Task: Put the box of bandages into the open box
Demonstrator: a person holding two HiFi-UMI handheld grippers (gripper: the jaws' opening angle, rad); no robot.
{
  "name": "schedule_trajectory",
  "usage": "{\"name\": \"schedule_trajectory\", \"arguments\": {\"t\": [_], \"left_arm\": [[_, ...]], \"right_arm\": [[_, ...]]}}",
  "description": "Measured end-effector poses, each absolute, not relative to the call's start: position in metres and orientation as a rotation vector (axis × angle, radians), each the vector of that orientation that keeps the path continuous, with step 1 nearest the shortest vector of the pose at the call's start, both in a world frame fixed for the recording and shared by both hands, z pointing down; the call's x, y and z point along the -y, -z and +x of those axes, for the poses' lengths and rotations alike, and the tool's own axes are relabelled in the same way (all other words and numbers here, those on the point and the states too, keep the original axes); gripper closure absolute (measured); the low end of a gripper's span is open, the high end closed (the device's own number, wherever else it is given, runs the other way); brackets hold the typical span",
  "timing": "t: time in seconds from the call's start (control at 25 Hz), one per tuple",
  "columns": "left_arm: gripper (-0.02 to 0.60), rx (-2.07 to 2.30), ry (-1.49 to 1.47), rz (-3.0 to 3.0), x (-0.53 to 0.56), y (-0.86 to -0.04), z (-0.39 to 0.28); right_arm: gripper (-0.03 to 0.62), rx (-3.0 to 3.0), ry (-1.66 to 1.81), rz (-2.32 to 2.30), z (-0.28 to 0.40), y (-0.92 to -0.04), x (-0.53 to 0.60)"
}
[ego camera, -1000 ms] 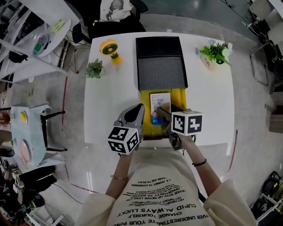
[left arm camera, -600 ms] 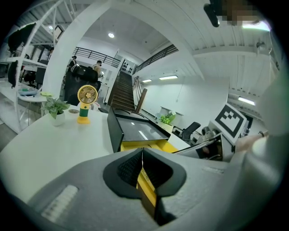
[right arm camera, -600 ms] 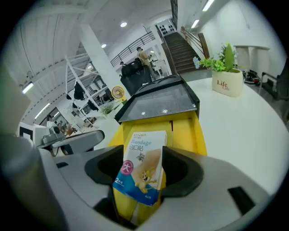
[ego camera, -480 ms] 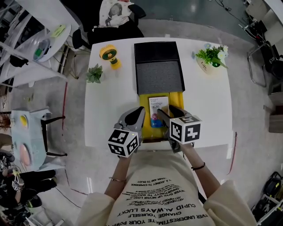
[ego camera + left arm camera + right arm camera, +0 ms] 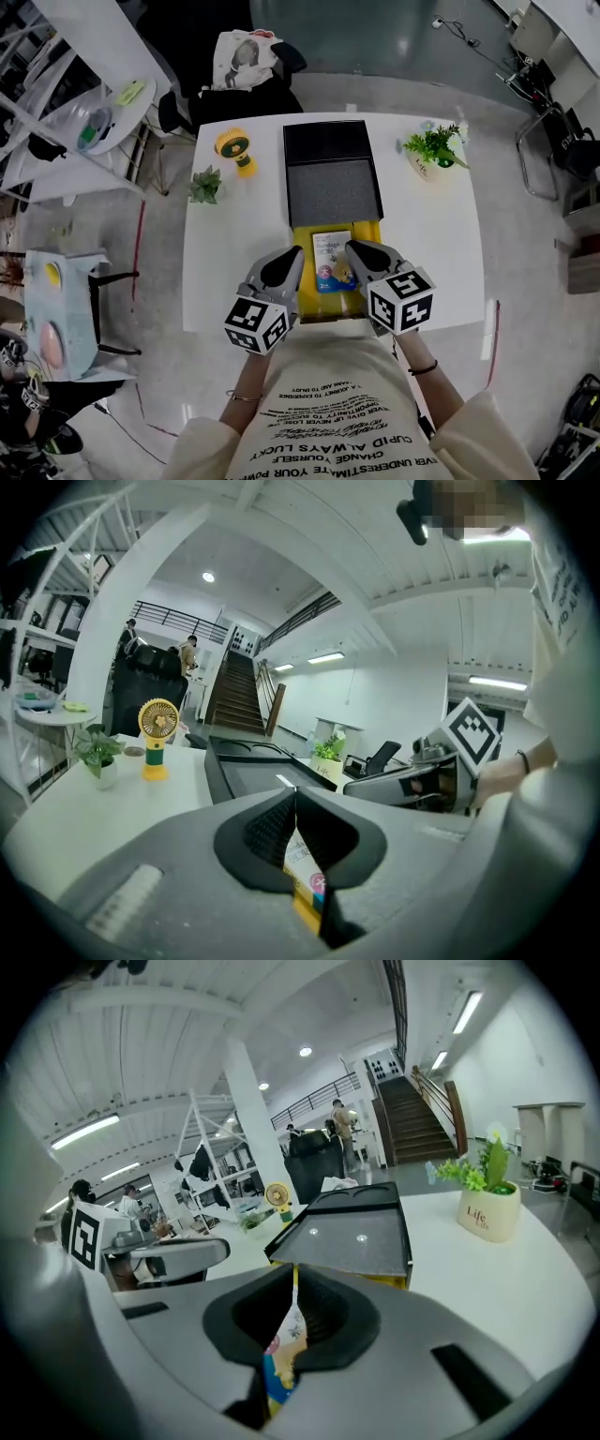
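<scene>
The small printed cardboard box of bandages (image 5: 333, 261) lay flat inside the yellow bottom of the open black rectangular box (image 5: 333, 187). That box's grey foam-lined lid was folded back away from the person, on the white square table (image 5: 225, 234).

The left grey plastic two-jaw gripper (image 5: 294, 253) hung over the left edge of the yellow tray, and the right grey plastic two-jaw gripper (image 5: 353, 247) over its right edge, with the bandage box between and below them. In the left gripper view its dark pads met tip to tip with nothing pinched. The right gripper's jaws had just been closing, and its own view showed the pads together and empty. The coloured print seen through the slot behind each pair of pads appeared to be the bandage box lying underneath, not something held.

A small yellow desk fan (image 5: 233, 148) and a little green plant (image 5: 204, 185) stood on the table's far left. A leafy plant in a white pot (image 5: 431, 152) stood at the far right.
</scene>
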State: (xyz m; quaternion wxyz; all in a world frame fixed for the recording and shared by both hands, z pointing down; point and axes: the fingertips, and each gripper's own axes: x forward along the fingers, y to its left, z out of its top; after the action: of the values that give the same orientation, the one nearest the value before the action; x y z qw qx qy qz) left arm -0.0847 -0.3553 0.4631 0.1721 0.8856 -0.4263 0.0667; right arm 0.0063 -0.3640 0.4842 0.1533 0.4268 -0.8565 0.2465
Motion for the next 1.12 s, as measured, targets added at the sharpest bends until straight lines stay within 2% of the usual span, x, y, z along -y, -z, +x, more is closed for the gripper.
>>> {"name": "schedule_trajectory", "arguments": {"t": [0.64, 1.12], "left_arm": [[0.558, 1.321, -0.105, 2.676, 0.365, -0.401, -0.105], [0.558, 1.491, -0.067, 2.682, 0.368, -0.378, -0.127]], "right_arm": [[0.589, 2.752, -0.521, 1.357, 0.033, -0.399, 0.376], [0.589, 2.82, -0.432, 1.435, 0.055, -0.369, 0.379]]}}
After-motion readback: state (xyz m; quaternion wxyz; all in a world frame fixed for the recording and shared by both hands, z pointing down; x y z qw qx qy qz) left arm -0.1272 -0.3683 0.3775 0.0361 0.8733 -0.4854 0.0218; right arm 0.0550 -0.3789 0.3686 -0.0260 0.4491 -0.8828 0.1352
